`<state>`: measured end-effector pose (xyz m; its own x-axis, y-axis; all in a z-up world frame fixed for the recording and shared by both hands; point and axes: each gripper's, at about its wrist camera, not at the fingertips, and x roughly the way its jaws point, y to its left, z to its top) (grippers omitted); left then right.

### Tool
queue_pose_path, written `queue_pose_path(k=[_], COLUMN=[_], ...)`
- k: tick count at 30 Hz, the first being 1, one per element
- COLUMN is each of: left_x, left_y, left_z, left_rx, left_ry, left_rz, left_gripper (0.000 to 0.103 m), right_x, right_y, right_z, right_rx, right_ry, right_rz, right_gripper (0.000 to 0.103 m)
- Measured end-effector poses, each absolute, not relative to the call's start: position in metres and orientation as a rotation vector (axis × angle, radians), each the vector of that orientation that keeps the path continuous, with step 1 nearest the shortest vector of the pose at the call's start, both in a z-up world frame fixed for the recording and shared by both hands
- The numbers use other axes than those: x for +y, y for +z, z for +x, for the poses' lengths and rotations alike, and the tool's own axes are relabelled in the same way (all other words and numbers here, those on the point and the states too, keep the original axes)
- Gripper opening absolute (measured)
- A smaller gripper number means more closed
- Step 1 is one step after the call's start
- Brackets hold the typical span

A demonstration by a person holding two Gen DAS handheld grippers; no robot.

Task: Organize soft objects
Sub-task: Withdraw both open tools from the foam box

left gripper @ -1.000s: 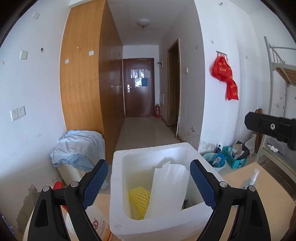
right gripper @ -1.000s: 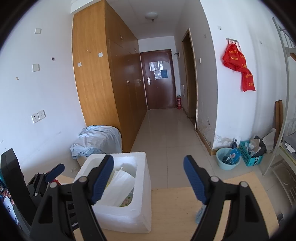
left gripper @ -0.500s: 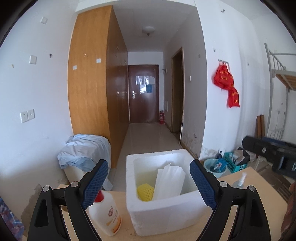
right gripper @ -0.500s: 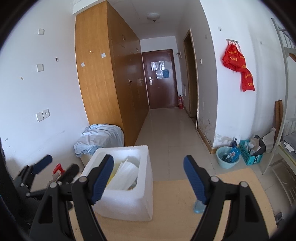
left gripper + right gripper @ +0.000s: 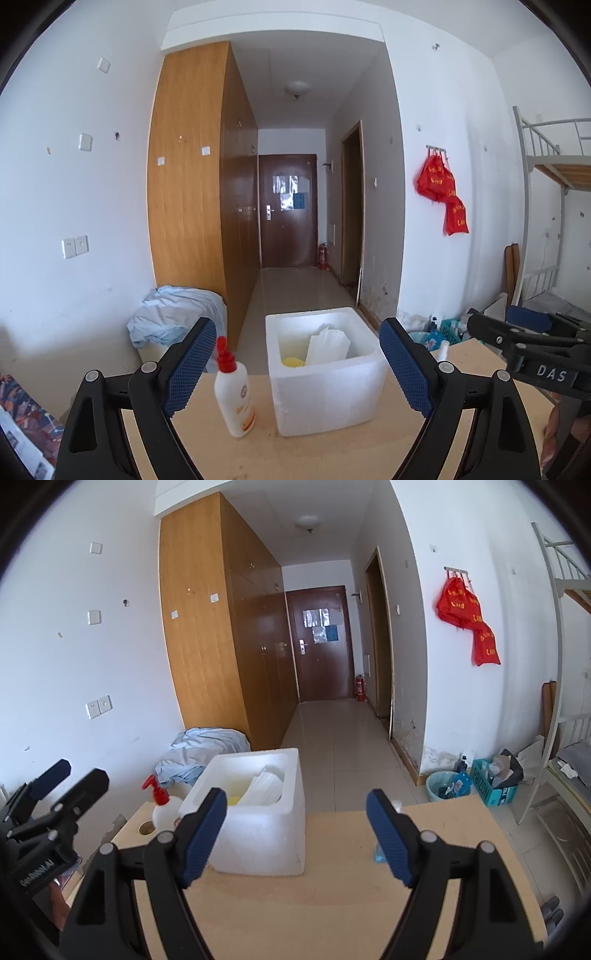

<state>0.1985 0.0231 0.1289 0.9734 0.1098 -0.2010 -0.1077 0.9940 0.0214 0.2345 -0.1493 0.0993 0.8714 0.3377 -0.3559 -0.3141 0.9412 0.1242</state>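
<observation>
- Left wrist view: the left gripper (image 5: 297, 363) has its blue-padded jaws spread wide, with nothing between them but open air above the surface (image 5: 332, 458).
- A white foam box (image 5: 325, 395) stands on the tan surface ahead of the gripper, well clear of both pads. Inside it, white foam sheets (image 5: 328, 345) lean upright against the right side, and a yellow foam net (image 5: 293, 362) lies low at the left.
- A white bottle with a red cap (image 5: 234, 395) stands just left of the box, apart from it.
- The right gripper (image 5: 524, 350) shows as a black body at the right edge, beyond the box's right side.
- Right wrist view: the right gripper (image 5: 295, 834) also has its jaws wide apart and empty, held over bare surface (image 5: 332, 915).
- The foam box (image 5: 258, 834) sits left of centre, partly behind the left pad; the white sheets (image 5: 266, 786) and a bit of the yellow net (image 5: 232, 799) show over its rim.
- The red-capped bottle (image 5: 162, 805) stands left of the box, beside a round hole (image 5: 146, 827) in the surface.
- The left gripper (image 5: 70, 779) reaches in from the left edge, jaws parted.
</observation>
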Motion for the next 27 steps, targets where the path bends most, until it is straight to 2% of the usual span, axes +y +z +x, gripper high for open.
queue_pose_path(k=[3,7,9,10,16,27], left_x=[0.022,0.022,0.024,0.026,0.035,0.034], left_y=[0.130,0.126,0.123,0.121,0.108,0.093], left_z=[0.174,0.144,0.132,0.126,0.106,0.071], left_rx=[0.196,0.168,0.156,0.153,0.179,0.182], left_ry=[0.105,0.121,0.143,0.148,0.158,0.148], left_rz=[0.011,0.005,0.012,0.011,-0.012,-0.032], left_gripper=[0.091,0.103,0.103,0.103,0.103,0.103], right_x=[-0.151,-0.154,-0.155,-0.156,-0.157,-0.159], right_y=[0.099,0.095,0.091,0.090,0.084,0.067], right_z=[0.221,0.204,0.194,0.190,0.167,0.138], right_rx=[0.379,0.372,0.365,0.357,0.335,0.348], right_ry=[0.347,0.350,0.351,0.346,0.338,0.327], right_rz=[0.068,0.069,0.077,0.078,0.067,0.050], right_gripper=[0.081,0.084,0.096,0.098,0.103,0.103])
